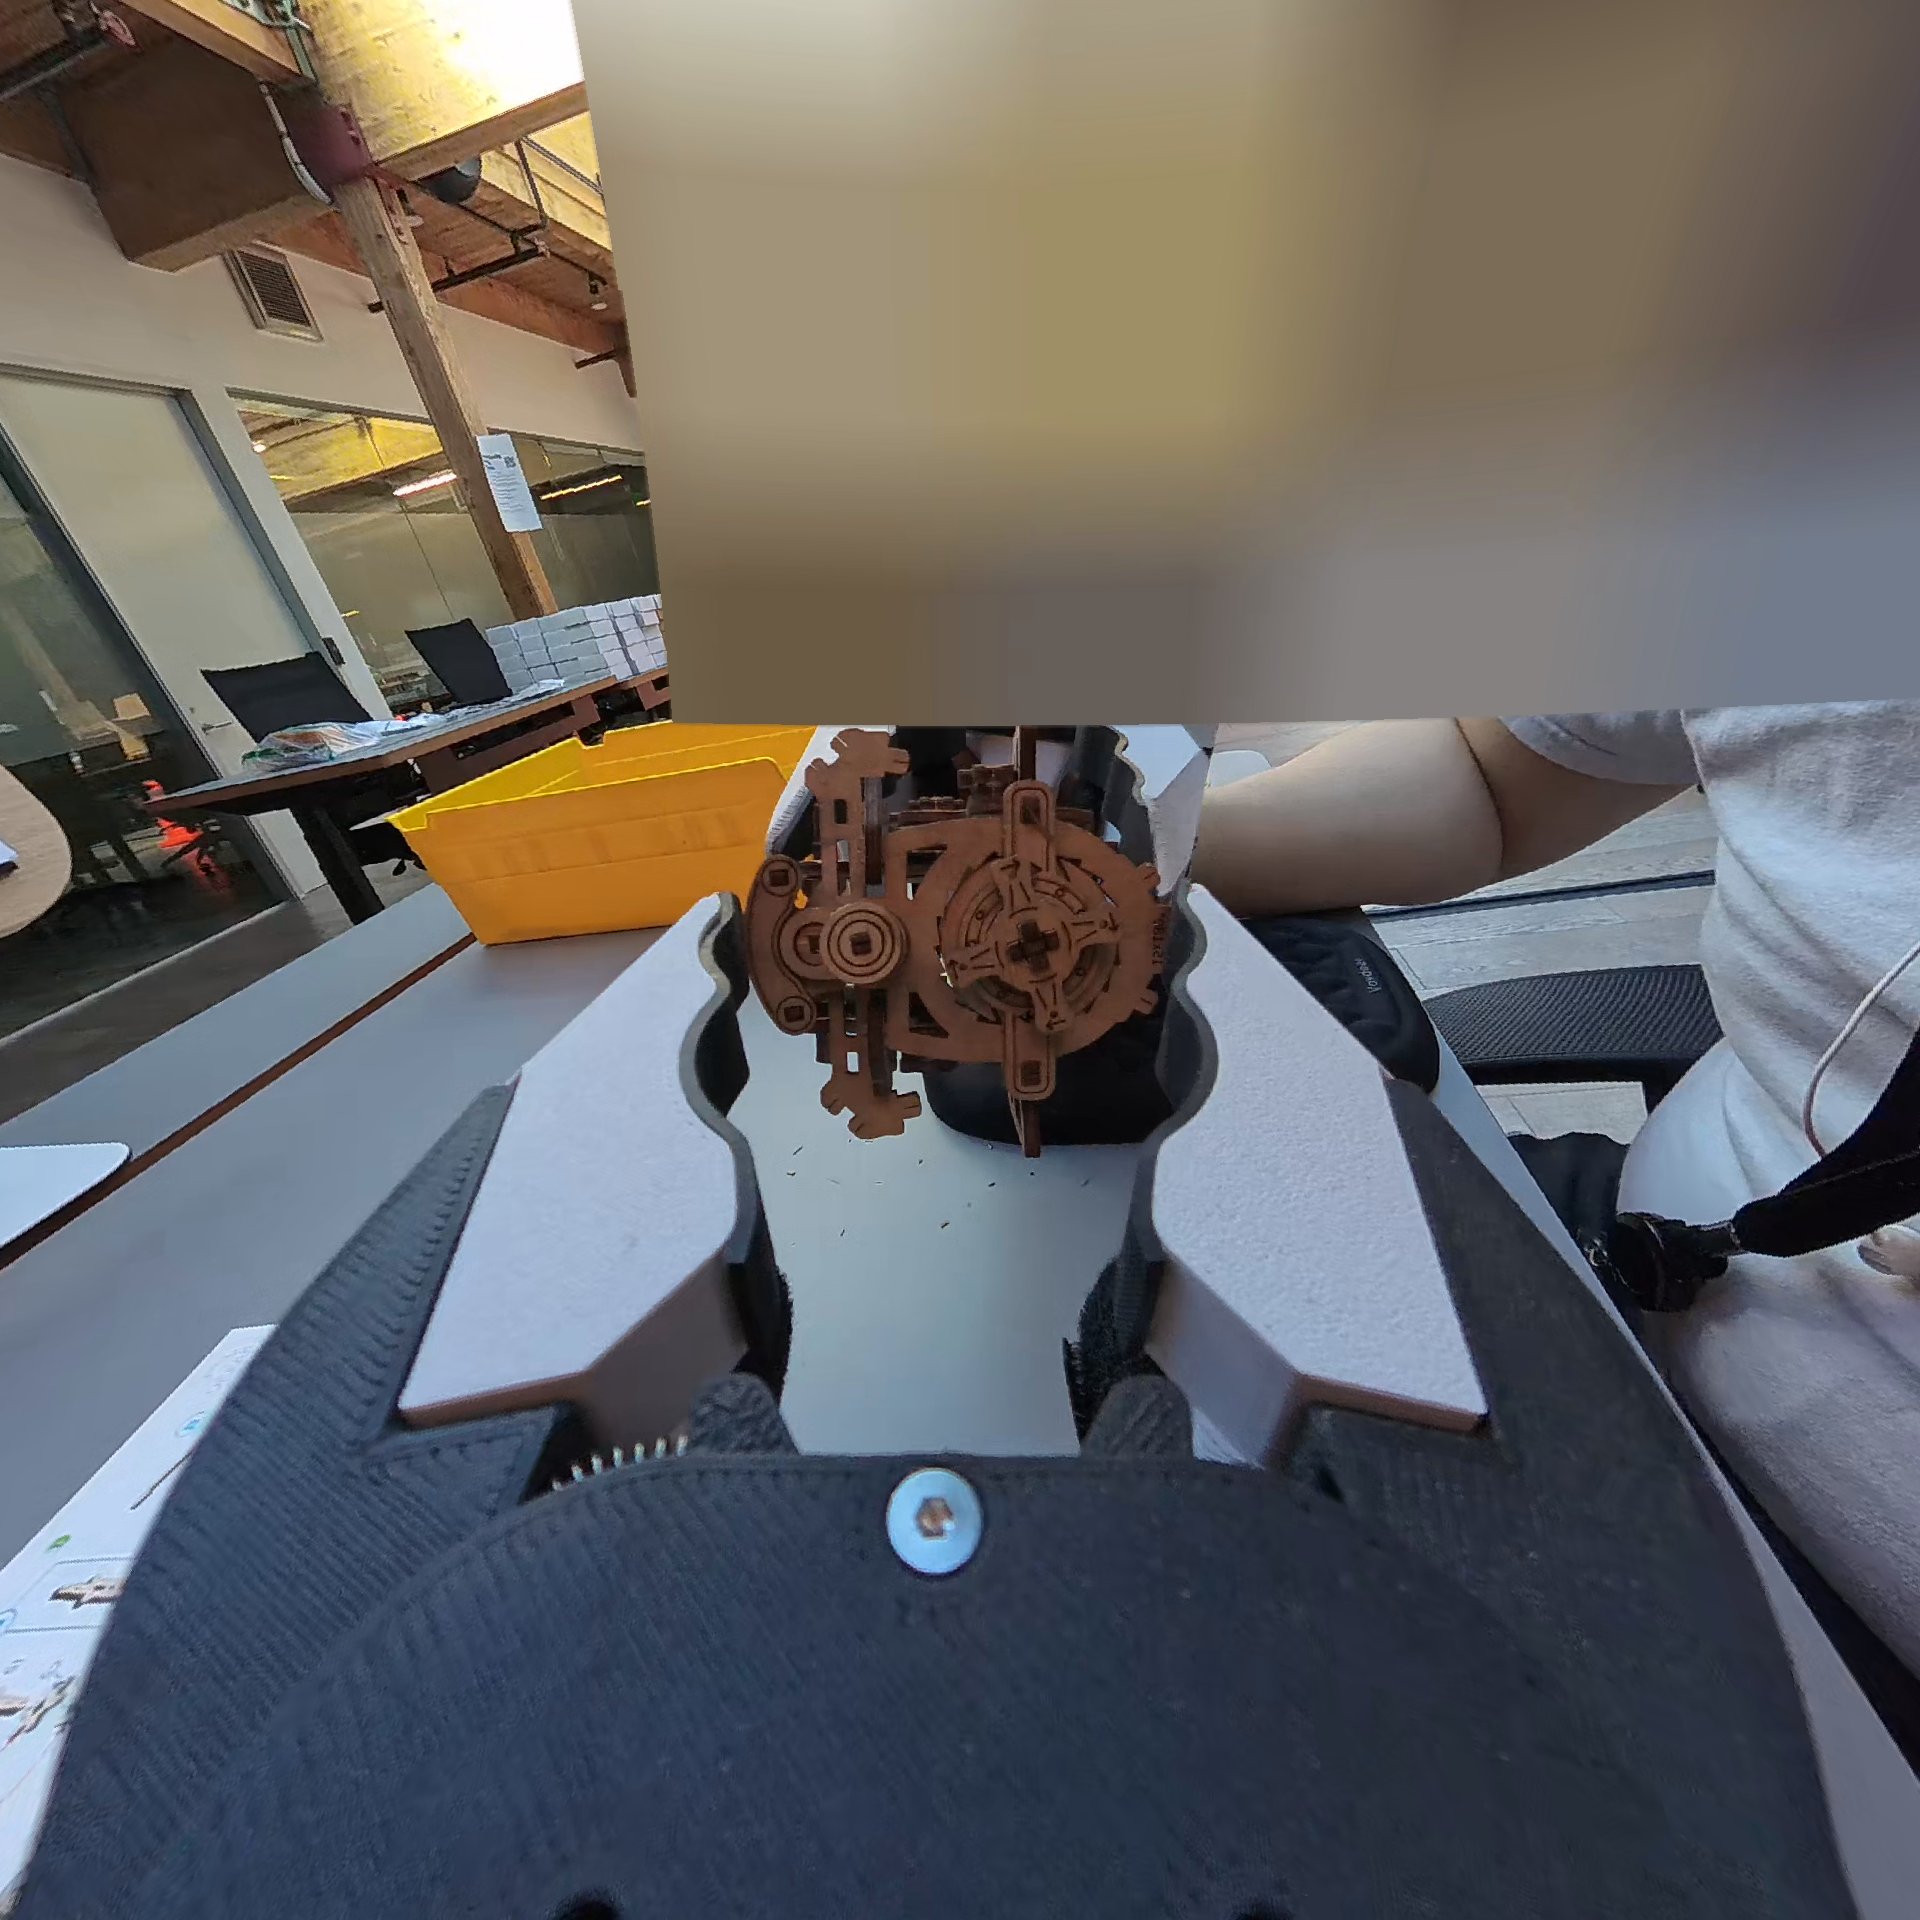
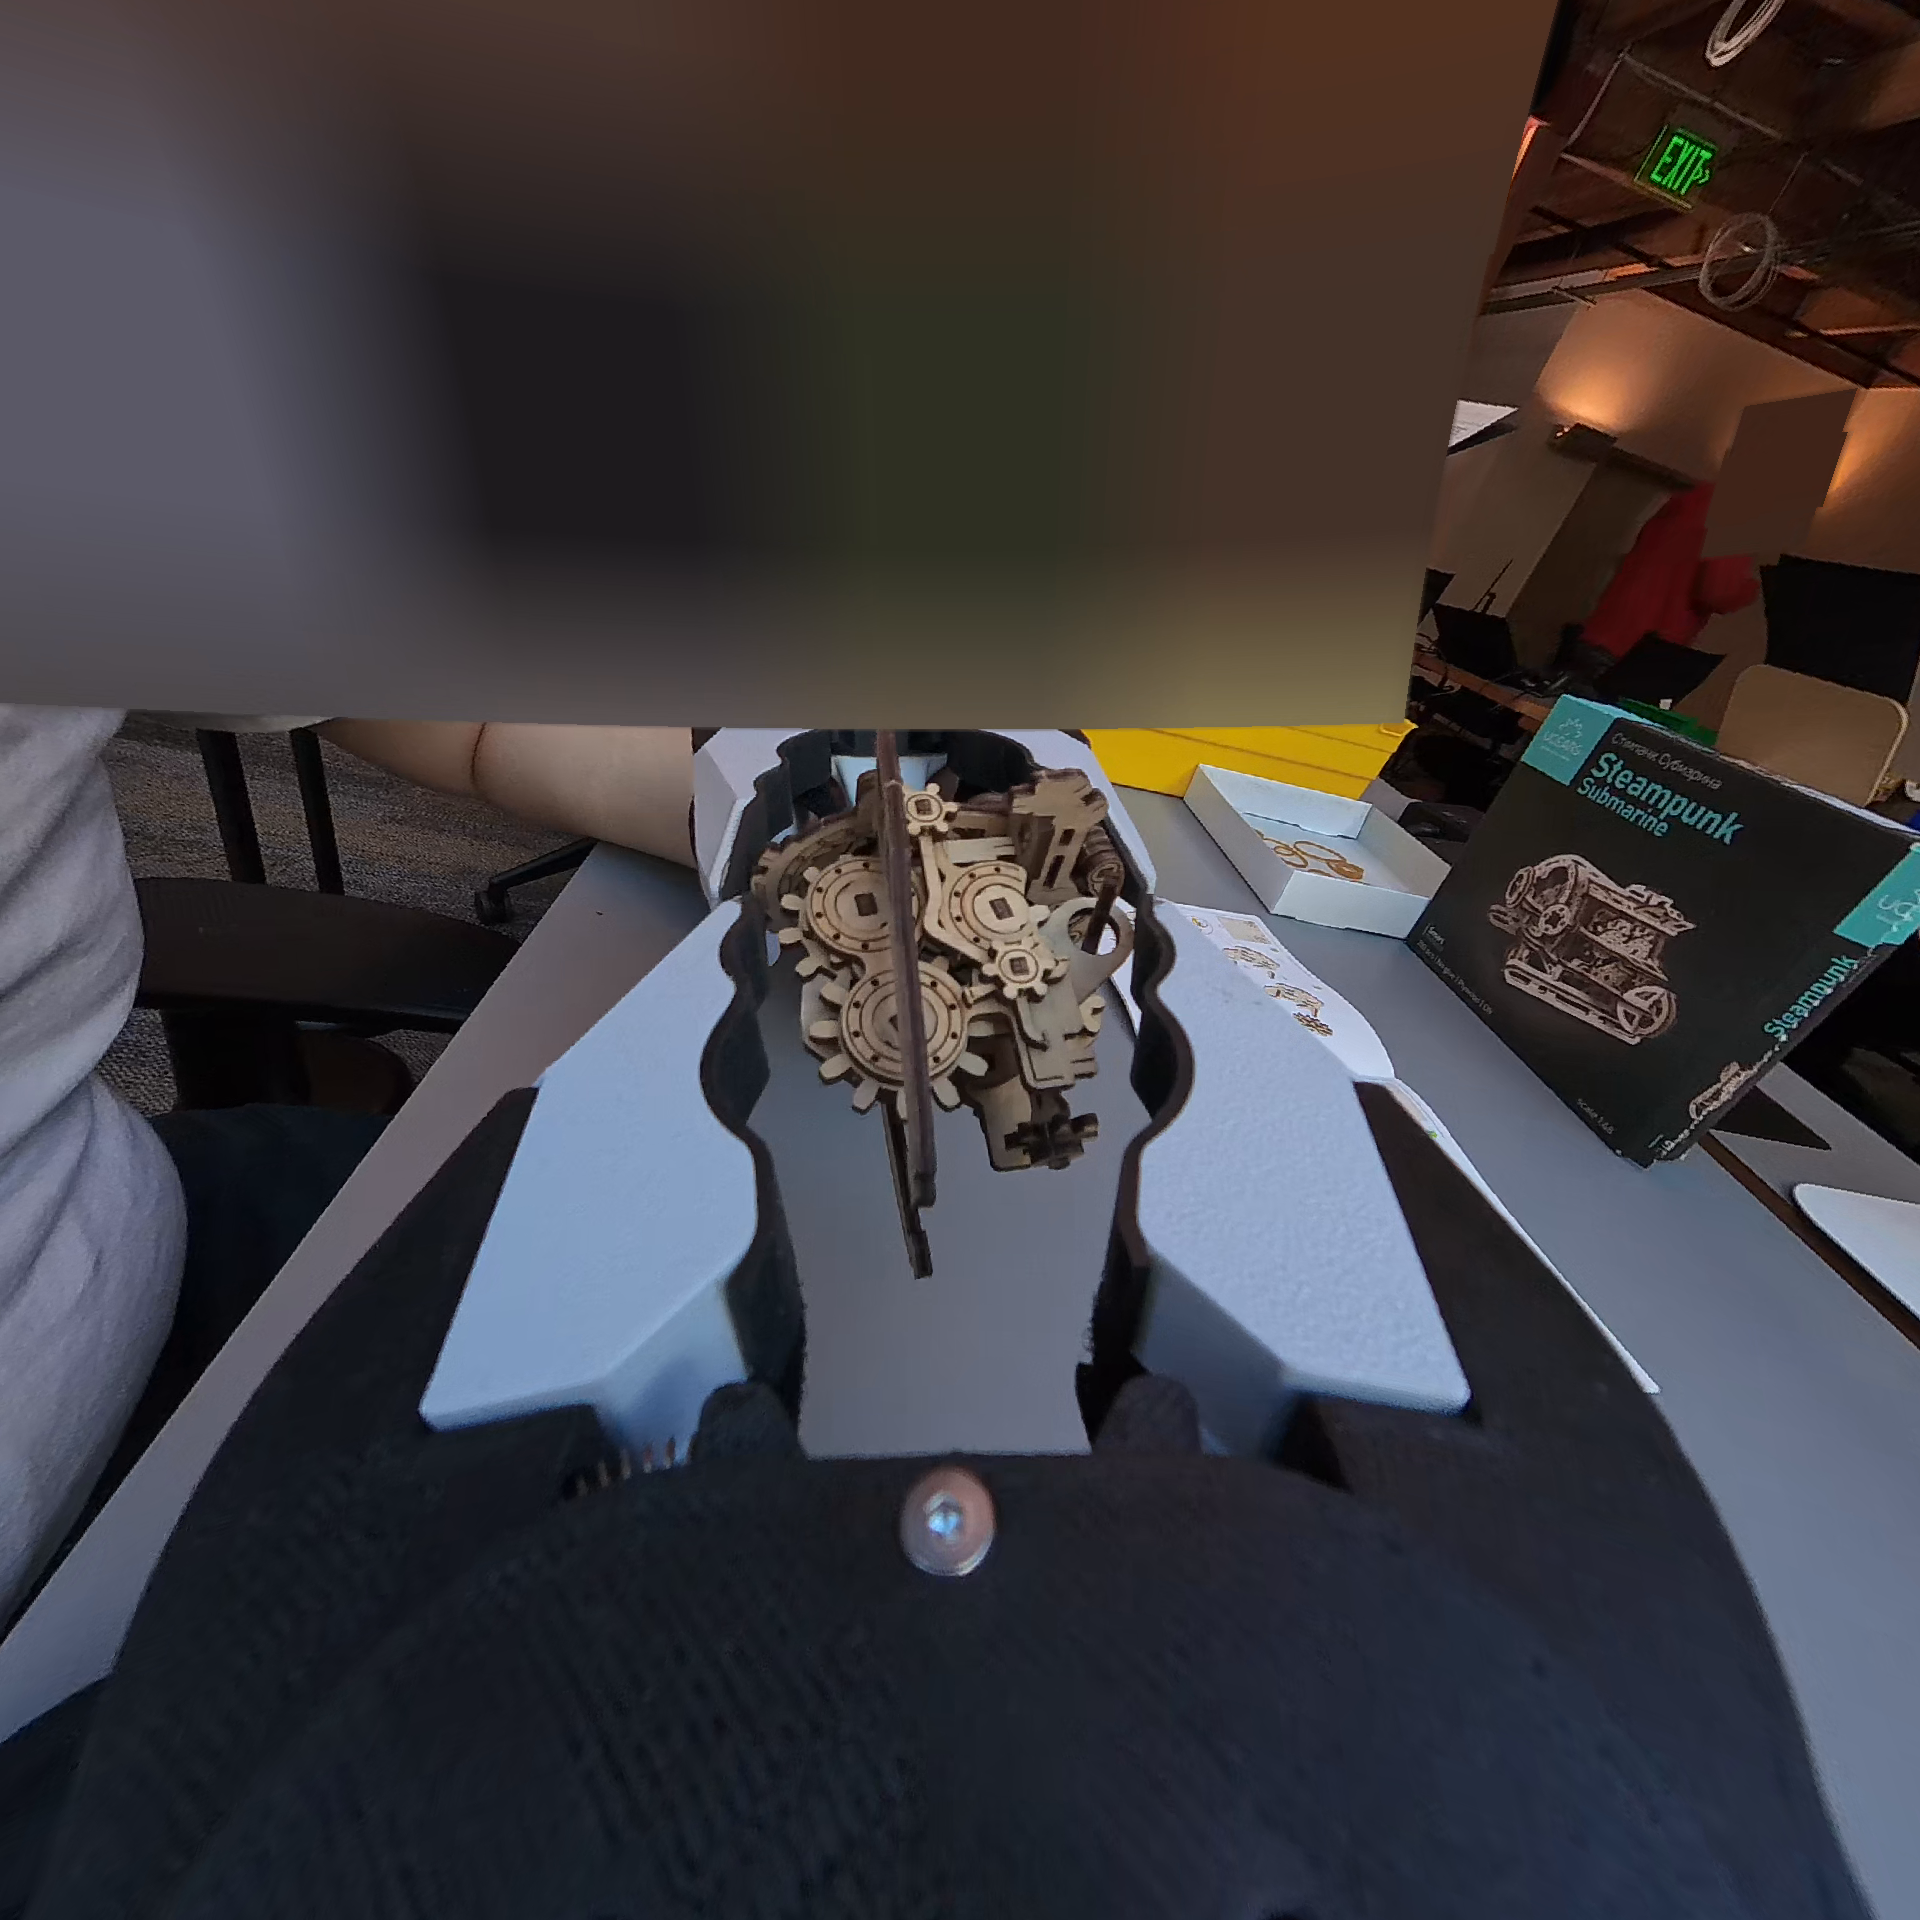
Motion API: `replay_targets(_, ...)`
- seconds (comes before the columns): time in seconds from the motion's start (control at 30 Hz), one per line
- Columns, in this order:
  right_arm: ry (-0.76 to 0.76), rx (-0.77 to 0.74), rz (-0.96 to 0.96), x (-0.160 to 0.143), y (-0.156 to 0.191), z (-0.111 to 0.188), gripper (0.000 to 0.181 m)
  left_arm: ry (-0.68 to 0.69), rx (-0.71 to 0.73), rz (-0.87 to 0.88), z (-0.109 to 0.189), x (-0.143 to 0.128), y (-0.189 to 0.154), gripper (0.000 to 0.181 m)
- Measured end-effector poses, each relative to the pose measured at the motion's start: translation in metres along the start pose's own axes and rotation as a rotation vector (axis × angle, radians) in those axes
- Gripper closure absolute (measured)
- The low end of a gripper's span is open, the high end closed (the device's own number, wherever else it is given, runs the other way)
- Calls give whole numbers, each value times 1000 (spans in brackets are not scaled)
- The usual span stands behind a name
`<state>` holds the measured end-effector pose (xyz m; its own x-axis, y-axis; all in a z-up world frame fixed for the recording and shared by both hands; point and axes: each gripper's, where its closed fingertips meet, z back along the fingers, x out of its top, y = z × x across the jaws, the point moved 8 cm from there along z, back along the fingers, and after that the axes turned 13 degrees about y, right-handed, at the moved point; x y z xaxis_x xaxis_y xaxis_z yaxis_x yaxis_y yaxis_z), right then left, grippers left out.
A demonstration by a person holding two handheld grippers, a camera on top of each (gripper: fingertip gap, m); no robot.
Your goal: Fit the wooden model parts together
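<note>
A partly built wooden model (image 1: 862, 940) of laser-cut gears, wheels and plates hangs above the grey table (image 1: 312, 1195) between both grippers. My left gripper (image 1: 956, 935) is shut on it, a finger at each side; this view shows a round wheel face with a cross piece. My right gripper (image 2: 940, 935) faces it from the opposite side and is also shut on the model (image 2: 883, 925); this view shows several pale gears and a thin dark plate (image 2: 912, 1039) seen edge-on. Each gripper shows behind the model in the other's view.
A yellow bin (image 1: 603, 831) stands at the far table edge. The dark kit box (image 2: 1662, 914), a white tray (image 2: 1309, 852) and an instruction sheet (image 2: 1268, 977) lie to the right. A person (image 1: 1787, 1039) sits close to the table. Both grippers' tips are close together, under 4 cm apart.
</note>
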<state>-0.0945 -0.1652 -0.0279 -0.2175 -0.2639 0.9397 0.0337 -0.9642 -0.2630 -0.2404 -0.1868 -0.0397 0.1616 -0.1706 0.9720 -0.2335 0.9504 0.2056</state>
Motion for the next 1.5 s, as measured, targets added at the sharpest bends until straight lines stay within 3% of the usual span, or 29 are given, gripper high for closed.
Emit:
replay_targets(0.5,4,8,-8,3,-5,8,106,-18,-63,104,0,-2,4,102)
replay_targets(0.9,102,91,24,7,-8,19,107,-21,-119,218,-3,-9,10,102)
replay_targets(1.03,183,153,82,24,-17,27,108,-5,-155,264,-5,-13,12,102)
replay_targets(1.23,490,297,207,46,-25,12,108,-1,-206,324,-9,-17,12,102)
replay_targets(1.37,637,340,180,40,-24,-4,107,-13,-218,351,-10,-18,12,102)
replay_targets(1.5,646,298,172,35,-17,-5,106,-19,-213,358,-8,-18,14,102)
